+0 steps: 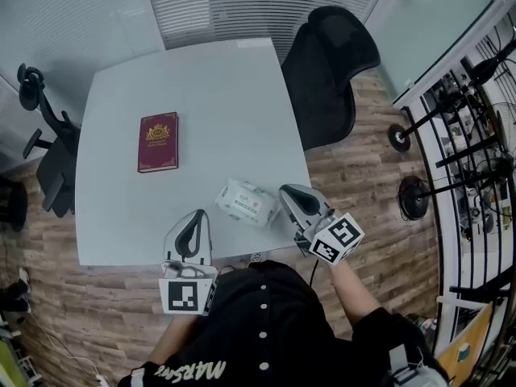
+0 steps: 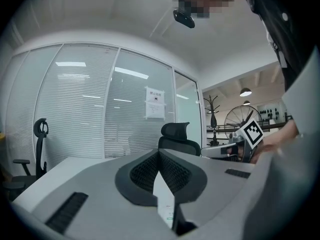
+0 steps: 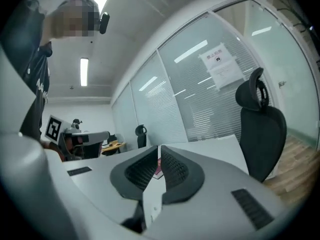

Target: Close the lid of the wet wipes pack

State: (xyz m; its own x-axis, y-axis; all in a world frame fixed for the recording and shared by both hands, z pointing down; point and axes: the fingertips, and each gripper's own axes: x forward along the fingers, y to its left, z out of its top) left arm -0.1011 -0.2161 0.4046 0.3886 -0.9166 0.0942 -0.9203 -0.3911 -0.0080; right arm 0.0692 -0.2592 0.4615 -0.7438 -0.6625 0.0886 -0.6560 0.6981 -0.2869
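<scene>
Head view: closed on nothing, my left tongs (image 1: 196,214) and right tongs (image 1: 283,190) flank the wet wipes pack (image 1: 242,202), which I'd press down squarely.

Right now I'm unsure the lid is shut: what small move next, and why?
Probably bring the right gripper over the wet wipes pack and press down: its fingers are shut and empty, it is beside the pack, and the lid is too small to read.

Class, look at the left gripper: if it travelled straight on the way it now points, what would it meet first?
Probably the black office chair across the table: it sits directly behind the jaw tips of the left gripper. Nothing nearer shows in that line, though depth is unclear.
</scene>
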